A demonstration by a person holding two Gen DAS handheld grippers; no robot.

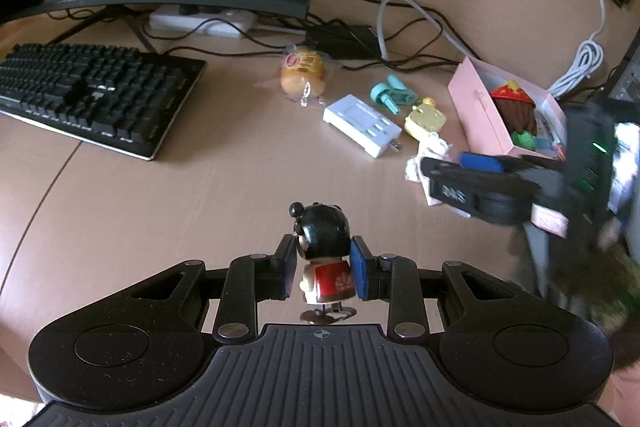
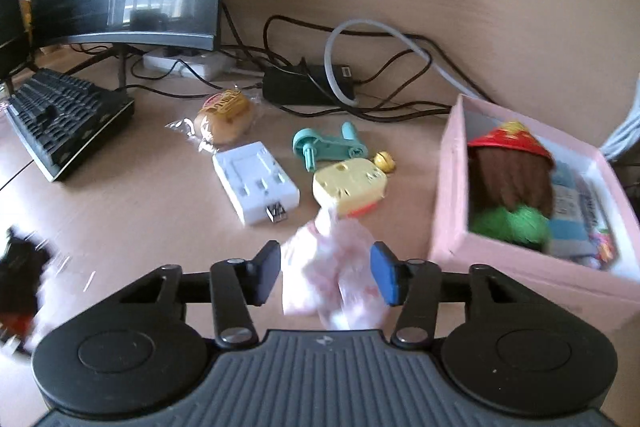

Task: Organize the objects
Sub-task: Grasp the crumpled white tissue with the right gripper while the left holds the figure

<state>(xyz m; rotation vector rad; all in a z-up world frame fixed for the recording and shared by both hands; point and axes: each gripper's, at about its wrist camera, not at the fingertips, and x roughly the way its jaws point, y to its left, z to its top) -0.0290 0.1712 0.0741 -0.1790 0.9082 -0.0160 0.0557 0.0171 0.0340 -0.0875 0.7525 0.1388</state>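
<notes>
You're gripping the figurine point(image 1: 320, 259) in your left claw point(image 1: 323, 267) and pinching the pink wrapper point(image 2: 332, 267) in your right claw point(image 2: 326, 277), just beside the pink box point(image 2: 448, 227), so next you're probably needing to drop both inside.

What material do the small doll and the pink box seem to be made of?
The doll, held in the left gripper, looks like hard glossy plastic: its black hair reflects light and its colours look painted. The pink box looks like matte cardboard: thin flat walls with a white inside and no shine, though thin plastic is possible.
</notes>
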